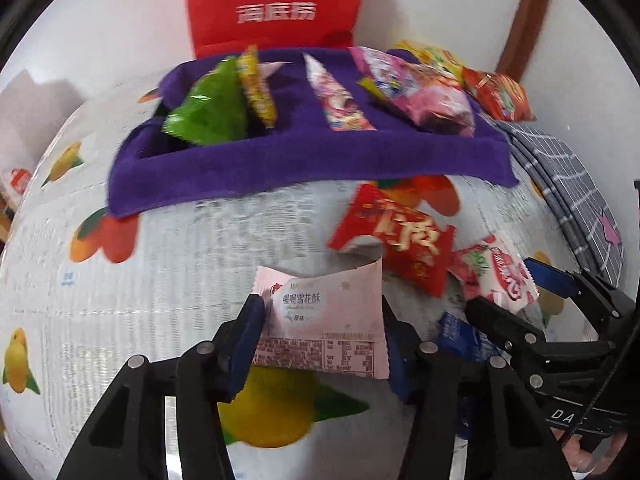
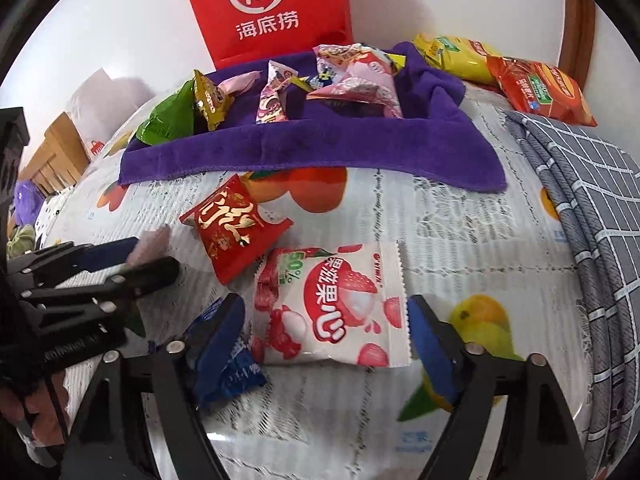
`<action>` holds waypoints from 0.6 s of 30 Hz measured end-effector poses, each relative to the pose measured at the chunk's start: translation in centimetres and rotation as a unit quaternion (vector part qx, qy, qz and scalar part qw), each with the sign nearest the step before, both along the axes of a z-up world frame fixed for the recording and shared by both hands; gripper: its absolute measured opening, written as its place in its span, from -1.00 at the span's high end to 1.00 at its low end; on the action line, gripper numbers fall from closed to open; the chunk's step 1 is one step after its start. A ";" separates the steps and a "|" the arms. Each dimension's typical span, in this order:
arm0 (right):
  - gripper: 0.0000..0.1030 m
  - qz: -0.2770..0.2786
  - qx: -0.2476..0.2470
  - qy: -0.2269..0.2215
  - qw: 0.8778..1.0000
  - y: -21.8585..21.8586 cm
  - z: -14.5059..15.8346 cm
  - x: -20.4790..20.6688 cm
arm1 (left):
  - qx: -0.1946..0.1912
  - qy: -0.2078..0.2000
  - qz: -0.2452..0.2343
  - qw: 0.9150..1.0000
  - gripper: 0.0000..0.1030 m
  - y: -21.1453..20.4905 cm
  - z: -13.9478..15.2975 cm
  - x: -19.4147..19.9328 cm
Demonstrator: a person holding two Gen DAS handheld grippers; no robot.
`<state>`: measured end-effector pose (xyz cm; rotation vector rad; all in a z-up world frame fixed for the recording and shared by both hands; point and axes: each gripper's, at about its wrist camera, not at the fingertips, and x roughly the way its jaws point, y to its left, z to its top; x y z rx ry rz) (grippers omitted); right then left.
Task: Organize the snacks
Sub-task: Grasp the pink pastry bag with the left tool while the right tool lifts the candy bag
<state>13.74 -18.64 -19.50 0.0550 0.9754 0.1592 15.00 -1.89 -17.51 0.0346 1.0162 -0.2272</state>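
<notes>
- Around you: a purple tray [image 1: 304, 168] is sitting in the upper middle of both views, already holding a green packet [image 1: 208, 114], a yellow one [image 1: 256, 84] and pink packets [image 1: 420, 88]; a red bag [image 2: 272, 4] is standing behind it against the wall.
- A red snack packet [image 2: 232, 232] is lying on the fruit-print tablecloth [image 2: 440, 240] between the tray and your grippers, touching the lychee packet [image 2: 336, 304]; a blue packet [image 2: 228, 364] is lying partly under your right gripper's left finger.
- The pale pink packet [image 1: 324, 320] is sitting at lower centre of the left wrist view, its long axis running across the frame, print facing up.
- Your left gripper [image 1: 320, 344] is pinching that pink packet by its two side edges, pointing toward the tray.
- Your right gripper [image 2: 328, 344] is standing with jaws spread, straddling the lychee packet, whose print is reading upright.
</notes>
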 end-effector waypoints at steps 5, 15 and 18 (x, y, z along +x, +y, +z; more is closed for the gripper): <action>-0.71 -0.018 -0.049 -0.011 0.999 1.5 -0.4 0.2 | -0.018 0.007 0.015 1.000 -0.01 1.9 0.3 0.0; 0.10 -0.006 -0.054 -0.018 0.998 1.9 0.3 -1.1 | -0.043 0.009 0.016 0.999 0.04 3.3 0.9 -1.1; 0.14 -0.012 -0.057 -0.019 0.998 2.0 0.4 -1.5 | -0.048 0.006 0.016 0.999 0.11 3.7 1.3 -1.5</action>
